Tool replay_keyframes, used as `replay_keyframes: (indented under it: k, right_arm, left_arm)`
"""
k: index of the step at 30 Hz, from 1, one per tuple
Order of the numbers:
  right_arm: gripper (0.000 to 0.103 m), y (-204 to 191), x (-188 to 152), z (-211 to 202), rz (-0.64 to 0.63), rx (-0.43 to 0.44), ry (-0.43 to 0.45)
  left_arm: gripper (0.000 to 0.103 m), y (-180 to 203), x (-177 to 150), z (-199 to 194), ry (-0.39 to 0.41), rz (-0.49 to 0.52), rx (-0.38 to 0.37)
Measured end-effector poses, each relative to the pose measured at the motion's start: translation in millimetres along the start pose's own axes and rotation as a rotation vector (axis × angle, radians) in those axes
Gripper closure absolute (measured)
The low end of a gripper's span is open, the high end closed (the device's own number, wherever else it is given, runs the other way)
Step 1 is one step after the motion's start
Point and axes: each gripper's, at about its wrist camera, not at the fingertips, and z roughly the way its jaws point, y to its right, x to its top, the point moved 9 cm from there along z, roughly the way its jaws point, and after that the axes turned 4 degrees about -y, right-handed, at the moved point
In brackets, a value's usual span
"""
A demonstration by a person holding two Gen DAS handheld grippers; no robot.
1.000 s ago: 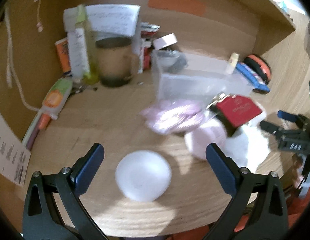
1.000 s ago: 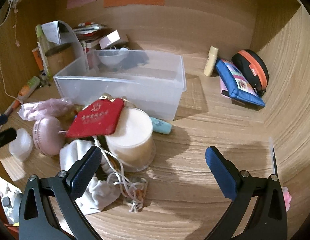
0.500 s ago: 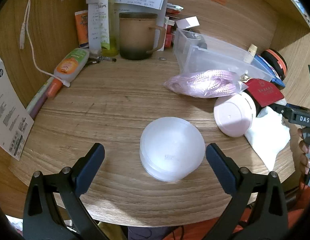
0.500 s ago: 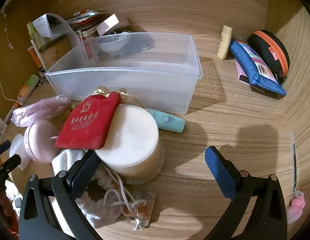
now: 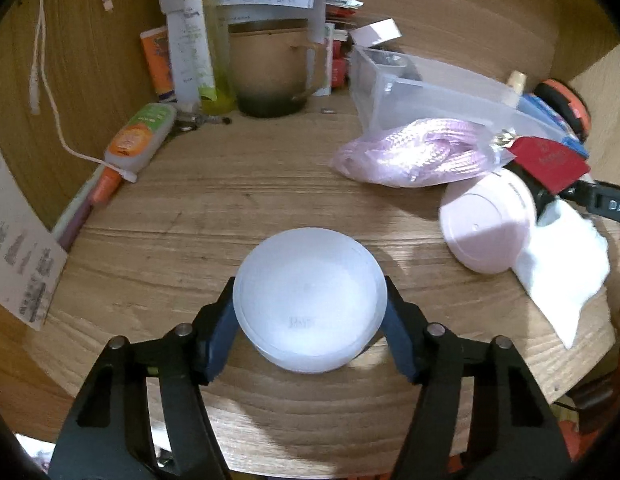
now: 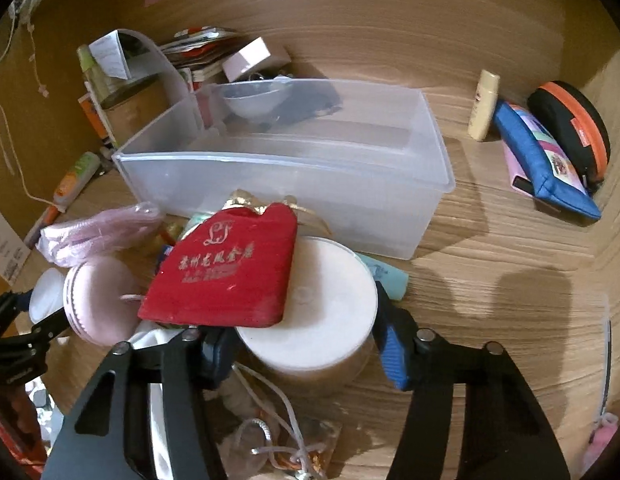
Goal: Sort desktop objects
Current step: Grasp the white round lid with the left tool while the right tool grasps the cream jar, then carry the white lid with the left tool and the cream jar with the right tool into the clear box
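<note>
Jars are both gripped: left gripper (image 5: 310,320) clamps the frosted jar (image 5: 309,299), right gripper (image 6: 304,336) the white-lidded jar (image 6: 310,312); lift straight, minding the red pouch (image 6: 226,268) on top.

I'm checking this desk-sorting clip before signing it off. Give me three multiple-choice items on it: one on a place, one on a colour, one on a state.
1. Where does the red pouch lie?
A. Inside the clear bin
B. Partly on the white-lidded jar
C. Beside the blue pencil case

2. What colour is the rim of the round black case at the far right?
A. Orange
B. Green
C. Yellow

3. How does the left gripper stand?
A. Wide open above bare wood
B. Shut with nothing between its fingers
C. Closed on the frosted round tub

Answers:
1 B, the pouch overlaps the white-lidded jar, in front of the clear bin.
2 A, an orange band rings the case.
3 C, both fingers press the sides of the frosted round tub.
</note>
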Motion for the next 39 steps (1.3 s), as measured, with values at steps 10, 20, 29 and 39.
replay_keyframes:
  k: [10, 20, 29, 39]
  right_arm:
    - [0.049, 25, 0, -14, 0.061, -0.02, 0.021]
    - [0.049, 49, 13, -47, 0.078, -0.053, 0.097]
    - [0.049, 53, 36, -71, 0.052, -0.059, 0.157]
    - [0.049, 42, 70, -81, -0.008, -0.063, 0.202]
  left_arm:
    - [0.038, -3, 19, -15, 0.034, -0.035, -0.017]
    - [0.038, -10, 50, -47, 0.109, -0.054, -0.04]
    - [0.038, 7, 93, -60, 0.149, 0.01, -0.097]
    - [0.038, 36, 131, -57, 0.139, 0.088, -0.148]
